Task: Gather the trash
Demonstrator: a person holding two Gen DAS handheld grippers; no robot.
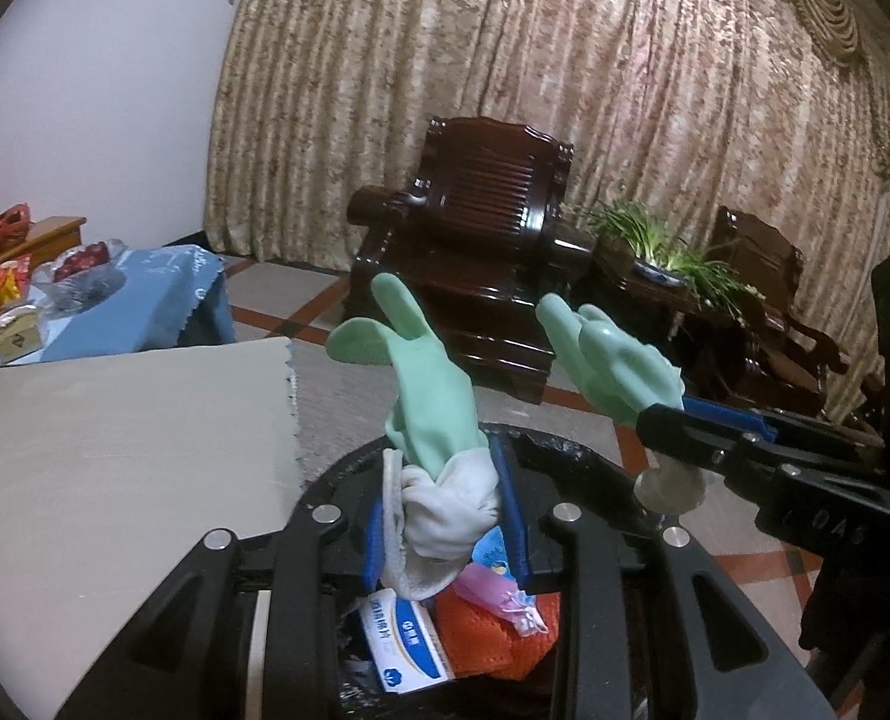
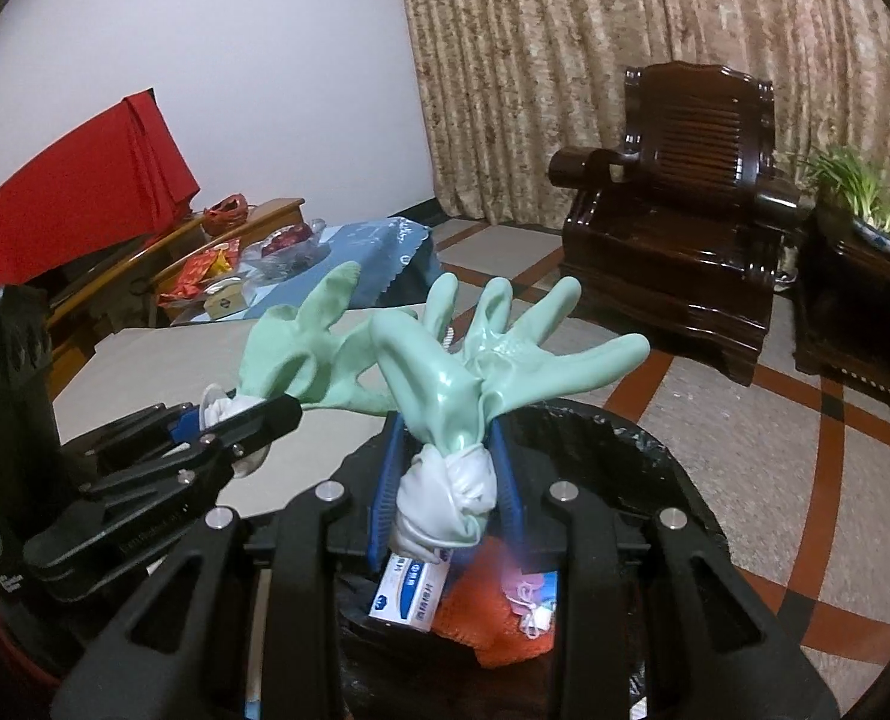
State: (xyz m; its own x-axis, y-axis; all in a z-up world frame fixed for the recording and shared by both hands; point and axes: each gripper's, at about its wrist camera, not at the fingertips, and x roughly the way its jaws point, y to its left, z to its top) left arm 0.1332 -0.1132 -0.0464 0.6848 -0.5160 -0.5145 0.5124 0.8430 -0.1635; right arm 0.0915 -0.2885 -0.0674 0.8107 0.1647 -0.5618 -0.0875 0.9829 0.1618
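Two mint-green rubber gloves, one per hand-held gripper, both held over the black-lined trash bin (image 1: 571, 450) at the bottom of each frame. Left glove (image 1: 427, 396) is clamped at its bunched white cuff by your left hand-held gripper (image 1: 445, 516), fingers pointing up toward frame centre. Right glove (image 2: 475, 372) is pinched the same way at the cuff by your right hand-held gripper (image 2: 445, 480), fingers splayed upward.

Bin already holds a blue-and-white box (image 1: 403, 642), orange mesh netting (image 1: 493, 642) and a pink wrapper (image 1: 487, 588).

Step in hand, as I judge it: drop the gloves in. Tilt each gripper down so the glove fingers hang inside the rim before you release; the long floppy fingers could drape over the edge otherwise. Release one at a time, keep the two grippers apart so the gloves don't tangle.

Materials: gloves are glossy, thin, limp rubber with a soft white fabric lining knotted at the cuff; likely clingy on the blue pads. Bin liner is crinkled black plastic. Grey cloth covers the tabletop (image 1: 115, 420) at left of frame, beside the bin.
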